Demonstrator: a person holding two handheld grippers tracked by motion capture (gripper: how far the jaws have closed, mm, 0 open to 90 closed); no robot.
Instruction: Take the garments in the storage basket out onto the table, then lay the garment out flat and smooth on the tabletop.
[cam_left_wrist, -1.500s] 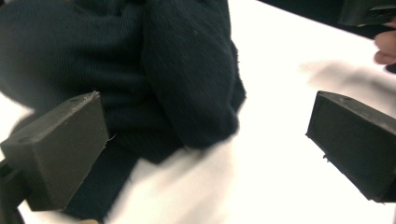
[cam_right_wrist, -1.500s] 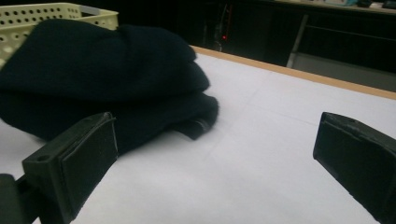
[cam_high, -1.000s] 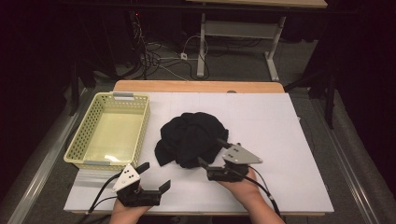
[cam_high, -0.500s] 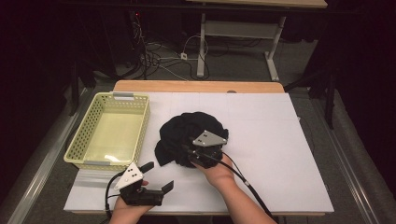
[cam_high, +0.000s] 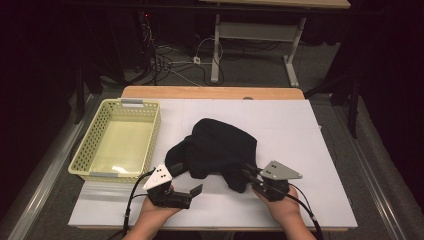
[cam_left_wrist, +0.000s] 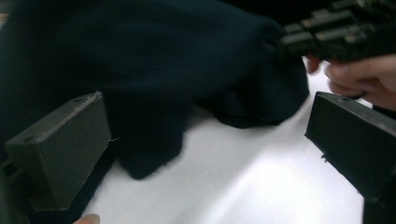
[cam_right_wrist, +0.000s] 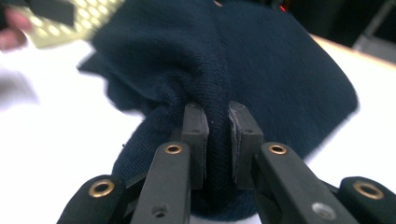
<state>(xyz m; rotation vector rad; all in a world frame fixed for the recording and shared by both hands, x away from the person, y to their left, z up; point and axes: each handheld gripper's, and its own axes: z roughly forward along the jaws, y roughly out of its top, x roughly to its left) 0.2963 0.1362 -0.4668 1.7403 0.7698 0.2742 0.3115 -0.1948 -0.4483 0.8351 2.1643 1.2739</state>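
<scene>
A dark navy knitted garment lies crumpled in the middle of the white table. My right gripper is at its near right edge; its jaws have just been closing and now pinch a fold of the knit between the pads, right gripper shut on it. My left gripper sits low near the table's front, open, just short of the garment's near left edge. In the left gripper view its jaws stand wide with bare table between them and the cloth beyond.
A pale yellow perforated basket stands empty at the left of the table. A wooden strip runs along the far edge. Cables and a desk frame lie on the floor beyond.
The right gripper went from open beside the garment into the cloth, closed on it, then drew back toward the front right, stretching the cloth. The left gripper slid right toward the garment.
</scene>
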